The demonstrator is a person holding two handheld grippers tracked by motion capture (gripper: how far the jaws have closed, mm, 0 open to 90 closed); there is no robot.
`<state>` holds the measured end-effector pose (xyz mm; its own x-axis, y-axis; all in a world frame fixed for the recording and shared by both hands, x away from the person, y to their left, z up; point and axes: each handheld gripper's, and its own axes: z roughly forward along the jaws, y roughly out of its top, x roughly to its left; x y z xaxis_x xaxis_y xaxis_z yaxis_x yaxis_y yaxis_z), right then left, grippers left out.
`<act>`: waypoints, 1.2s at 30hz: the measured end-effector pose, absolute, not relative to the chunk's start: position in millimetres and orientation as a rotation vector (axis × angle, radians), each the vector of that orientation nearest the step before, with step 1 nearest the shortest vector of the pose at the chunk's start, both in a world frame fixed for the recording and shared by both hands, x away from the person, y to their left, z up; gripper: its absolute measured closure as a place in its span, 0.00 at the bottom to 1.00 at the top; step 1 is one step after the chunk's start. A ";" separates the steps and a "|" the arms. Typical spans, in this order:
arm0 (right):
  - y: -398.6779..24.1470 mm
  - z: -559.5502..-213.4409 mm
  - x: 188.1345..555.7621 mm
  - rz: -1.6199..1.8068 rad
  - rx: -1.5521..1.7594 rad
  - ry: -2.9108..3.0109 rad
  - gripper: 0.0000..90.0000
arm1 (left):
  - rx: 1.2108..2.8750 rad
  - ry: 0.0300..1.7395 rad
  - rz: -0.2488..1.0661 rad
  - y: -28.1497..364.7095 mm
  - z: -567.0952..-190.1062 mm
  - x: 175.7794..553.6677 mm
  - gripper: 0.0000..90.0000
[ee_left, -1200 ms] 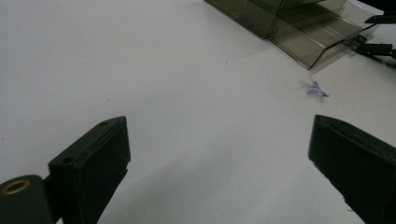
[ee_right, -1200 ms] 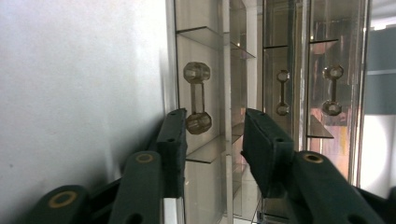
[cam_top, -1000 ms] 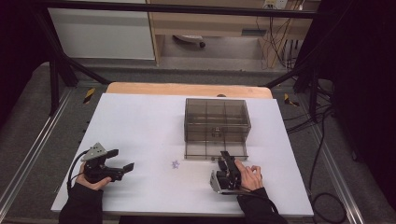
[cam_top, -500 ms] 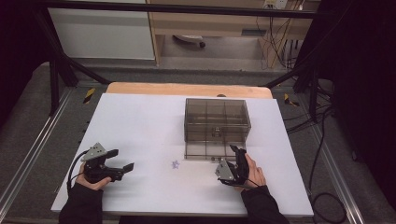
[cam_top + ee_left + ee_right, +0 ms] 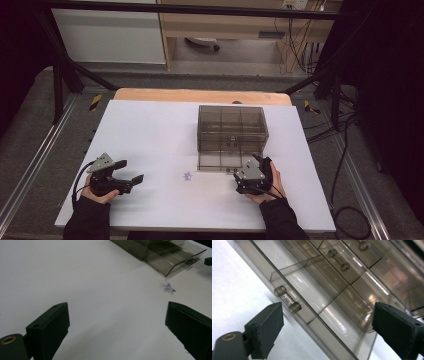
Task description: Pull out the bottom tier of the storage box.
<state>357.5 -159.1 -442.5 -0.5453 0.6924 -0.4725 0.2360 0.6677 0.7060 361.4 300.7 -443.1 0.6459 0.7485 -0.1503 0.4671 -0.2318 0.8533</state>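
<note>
— How much room have the hands got on that white table (image 5: 150, 130)?

— Plenty on the left. The left gripper (image 5: 131, 171) sits near the front left corner, jaws spread wide and holding nothing, with bare white surface ahead of it and to its side. From its own camera the left gripper (image 5: 117, 322) has open table all the way up to the box.

— And the right?

— Tighter. The right gripper (image 5: 261, 162) is right up at the front right corner of the smoky clear drawer box (image 5: 231, 135), close to the table's front edge. Its jaws stand wide apart too, with nothing between them. From the right gripper (image 5: 327, 325) camera, a pulled-out drawer (image 5: 317, 305) crosses between the jaws, and its small bar handle (image 5: 287, 299) sits just beside one jaw; I can't tell if they touch.

— Count things for me.

— One box, standing toward the middle right of the table. Two grippers, two hands. One tiny purple scrap (image 5: 188, 176) lying alone between the grippers, just in front of the box's left corner. Three drawer handles are visible in the right gripper view.

— The box's edges?

— Well apart from the table's right and far edges.
</note>
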 end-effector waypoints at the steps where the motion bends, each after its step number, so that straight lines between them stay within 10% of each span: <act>1: -159.4 -442.0 357.6 0.768 0.736 2.113 0.11 | 1.883 0.962 0.359 300.6 -443.1 361.4 0.05; 36: -138.7 -434.4 361.3 1.151 1.049 2.206 0.04 | 1.893 0.966 0.359 300.1 -443.9 361.5 0.05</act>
<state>361.3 -138.7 -434.4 -0.6167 0.7865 -0.0336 0.4224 0.3667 0.8289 361.5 300.1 -443.9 0.6451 0.7499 -0.1470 0.4720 -0.2398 0.8484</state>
